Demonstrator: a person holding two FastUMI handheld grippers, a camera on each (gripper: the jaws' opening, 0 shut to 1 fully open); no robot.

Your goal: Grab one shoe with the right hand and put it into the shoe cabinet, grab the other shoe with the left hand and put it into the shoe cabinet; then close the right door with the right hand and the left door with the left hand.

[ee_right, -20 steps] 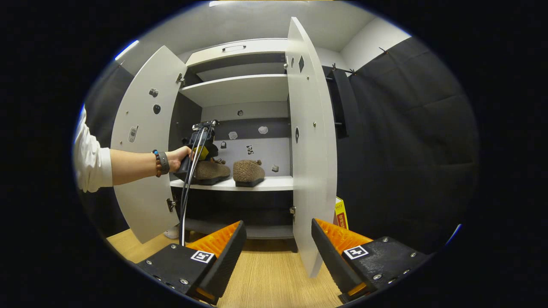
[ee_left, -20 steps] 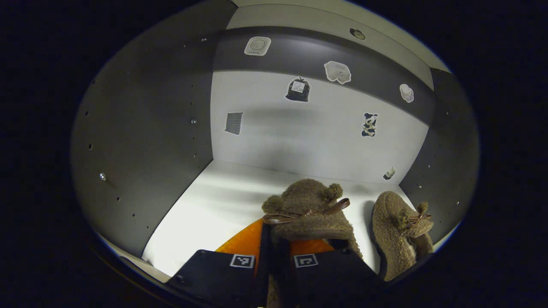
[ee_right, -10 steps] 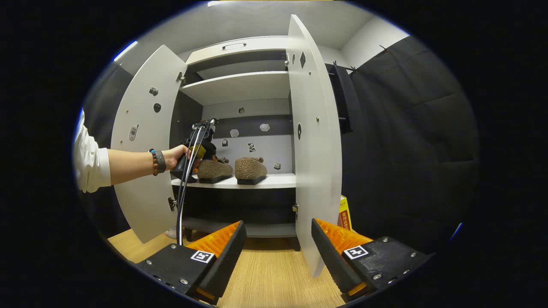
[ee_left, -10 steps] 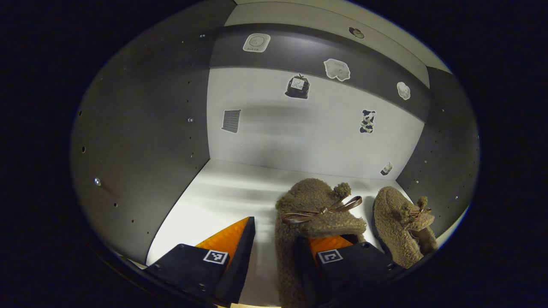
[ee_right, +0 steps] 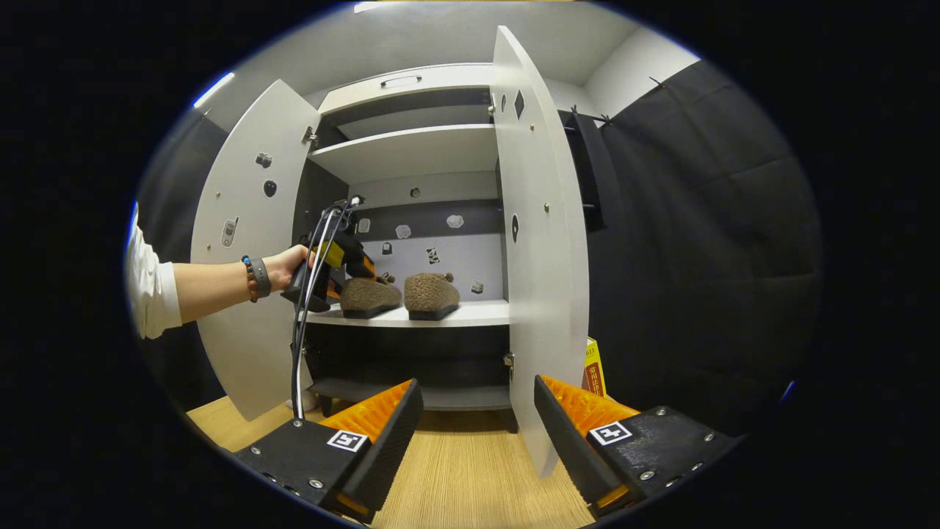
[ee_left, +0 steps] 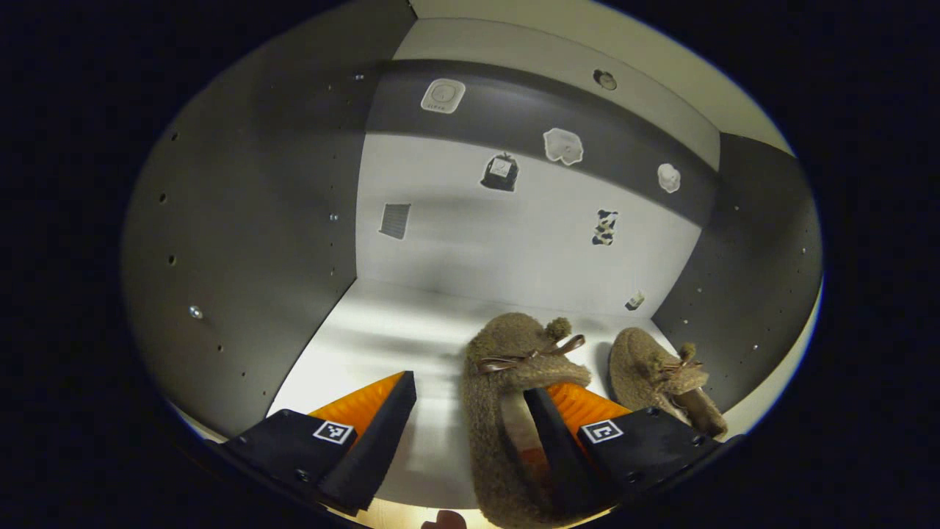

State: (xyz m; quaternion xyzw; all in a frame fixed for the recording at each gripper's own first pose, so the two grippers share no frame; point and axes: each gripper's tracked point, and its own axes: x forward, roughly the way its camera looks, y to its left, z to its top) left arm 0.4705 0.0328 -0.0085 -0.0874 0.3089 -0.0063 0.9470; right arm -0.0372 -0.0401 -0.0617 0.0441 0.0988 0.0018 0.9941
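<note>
Two fuzzy brown shoes stand side by side on the white shelf (ee_left: 367, 338) inside the shoe cabinet. My left gripper (ee_left: 470, 393) is open. The near shoe (ee_left: 507, 367) lies loose between its fingers, with the right finger over the shoe's heel opening. The other shoe (ee_left: 653, 371) sits to its right by the cabinet's dark side wall. In the right gripper view my right gripper (ee_right: 477, 389) hangs open above the wood floor, holding nothing, well in front of the cabinet. Its left door (ee_right: 250, 242) and right door (ee_right: 540, 242) are swung open. A hand holds the left gripper (ee_right: 345, 266) at the shoes (ee_right: 369, 294) (ee_right: 433, 292).
An upper shelf (ee_right: 411, 150) and a lower compartment sit above and below the shoe shelf (ee_right: 470, 314). A yellow box (ee_right: 593, 367) stands on the floor behind the right door. Cables hang from the left gripper down to the floor. Black cloth covers the wall on the right.
My left gripper has opened, let go of the near shoe, which now rests on the shelf, and drawn back a little. The right gripper has hardly moved.
</note>
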